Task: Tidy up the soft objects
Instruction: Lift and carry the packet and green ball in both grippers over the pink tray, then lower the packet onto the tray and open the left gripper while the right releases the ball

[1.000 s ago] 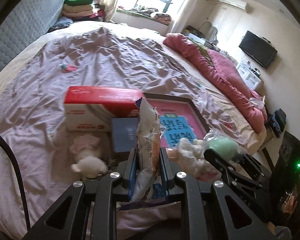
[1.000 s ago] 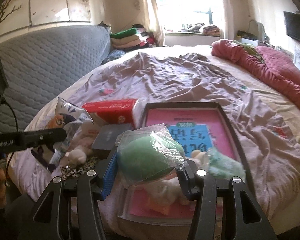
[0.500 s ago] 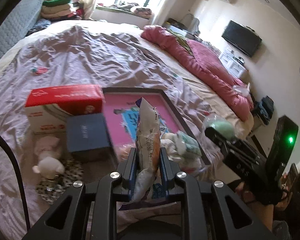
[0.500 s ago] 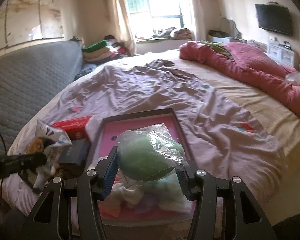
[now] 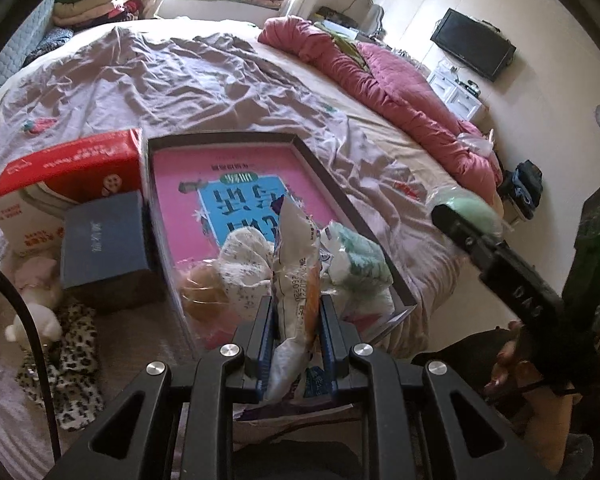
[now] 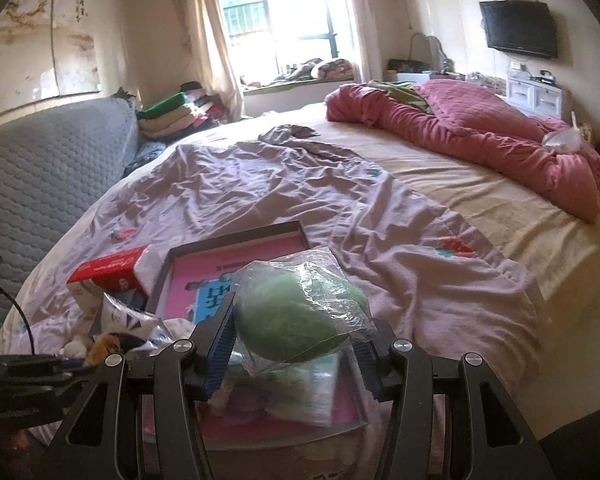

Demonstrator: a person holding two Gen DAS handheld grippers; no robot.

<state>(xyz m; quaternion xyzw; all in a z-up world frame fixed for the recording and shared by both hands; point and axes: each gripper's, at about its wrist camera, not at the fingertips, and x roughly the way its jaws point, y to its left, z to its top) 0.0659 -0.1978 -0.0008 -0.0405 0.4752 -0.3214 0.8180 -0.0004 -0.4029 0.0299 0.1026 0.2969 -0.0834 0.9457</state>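
Observation:
My left gripper (image 5: 296, 312) is shut on a crinkly printed plastic packet (image 5: 296, 264), held upright over the near end of a shallow dark-rimmed tray (image 5: 328, 184) with a pink and blue print inside. In the tray lie a white lacy bundle (image 5: 244, 256), a peach soft item (image 5: 200, 292) and a wrapped pale green cloth (image 5: 356, 260). My right gripper (image 6: 296, 336) is shut on a green round soft item in clear wrap (image 6: 296, 316), above the same tray (image 6: 236, 240). That gripper also shows at the right of the left wrist view, with the green item (image 5: 468, 208).
A red and white box (image 5: 60, 176) and a dark blue box (image 5: 104, 240) stand left of the tray. A small white and pink plush (image 5: 36, 304) lies on a leopard-print cloth (image 5: 76, 364). A crumpled red quilt (image 6: 480, 136) lies far right; folded clothes (image 6: 172, 116) are stacked behind.
Both grippers have swung to the right with their loads. The left gripper's packet now hangs over the tray's near end instead of beside the boxes. Neither grip has changed.

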